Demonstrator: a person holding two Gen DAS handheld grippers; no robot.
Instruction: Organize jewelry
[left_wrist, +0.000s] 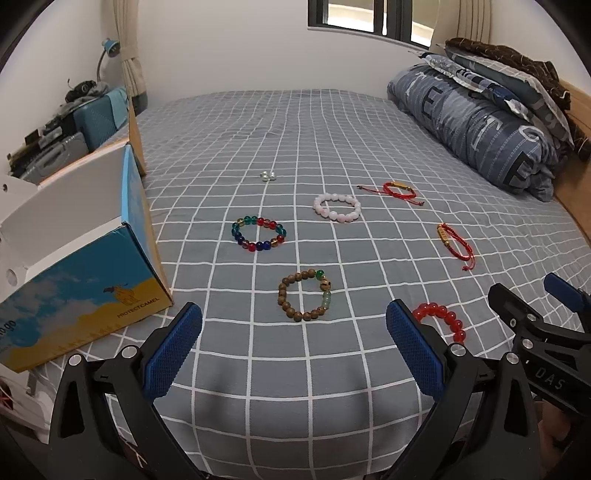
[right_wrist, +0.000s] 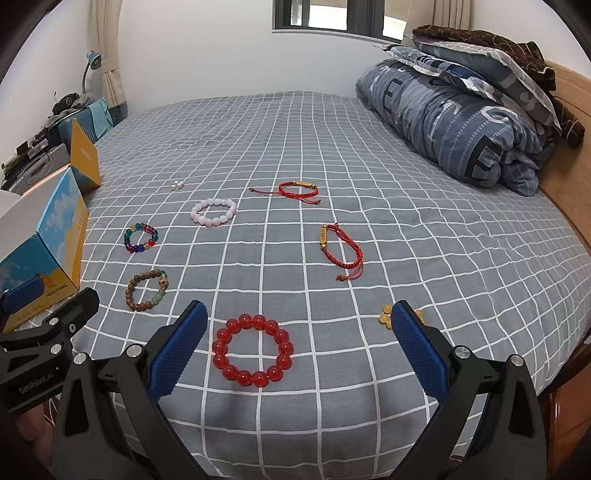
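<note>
While both grippers open: bracelets beside box.

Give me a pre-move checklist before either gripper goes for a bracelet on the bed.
1. Left gripper open, empty: ok.
2. Right gripper open, empty: ok.
3. Red bead bracelet flat between right fingers, unobstructed: ok.
4. Wooden bead bracelet ahead of left gripper, apart from others: ok.
5. Open box on bed at left: ok; inside: cannot tell.
6. Amber beads partly hidden behind right finger: not ok.

"PROTECTCAMEL" on blue-yellow box, "DAS" on right claw (partly cut off)
</note>
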